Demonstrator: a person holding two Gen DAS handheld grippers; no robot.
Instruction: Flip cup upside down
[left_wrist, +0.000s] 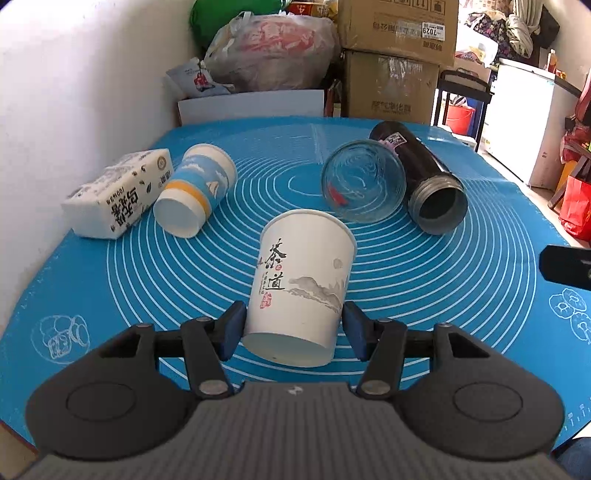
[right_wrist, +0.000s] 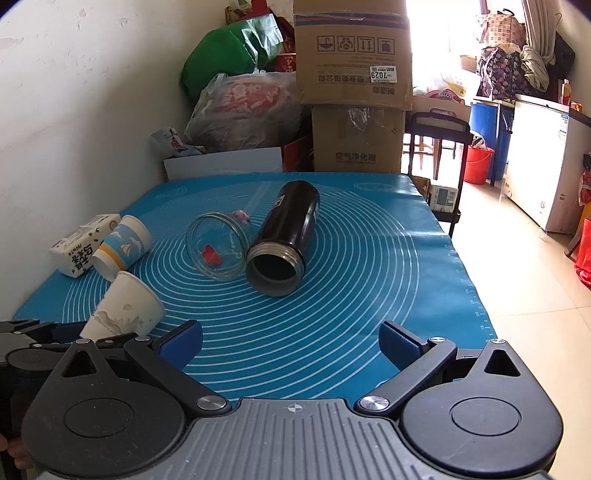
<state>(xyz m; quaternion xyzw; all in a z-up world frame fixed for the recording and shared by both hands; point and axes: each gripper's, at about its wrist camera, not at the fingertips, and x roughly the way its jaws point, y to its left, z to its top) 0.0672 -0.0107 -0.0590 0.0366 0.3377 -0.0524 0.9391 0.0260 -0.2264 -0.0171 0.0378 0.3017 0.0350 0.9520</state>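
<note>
The left gripper fingers pinch the white paper cup near its base. Next, turn it mouth-down. The right gripper fingers are wide apart, holding nothing.

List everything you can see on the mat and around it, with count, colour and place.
White cup: 1, white with ink print, between left fingers, tilted
Blue cup: 1, blue and white, lying at mat's left
Tissue pack: 1, white, lying by the wall
Glass: 1, clear, lying mid-mat
Flask: 1, black, lying open beside the glass
Mat: 1, blue with white rings
Boxes: 2, brown, stacked behind the mat
Left gripper: 1, black, blue pads, around white cup
Right gripper: 1, black, open, nothing held
</note>
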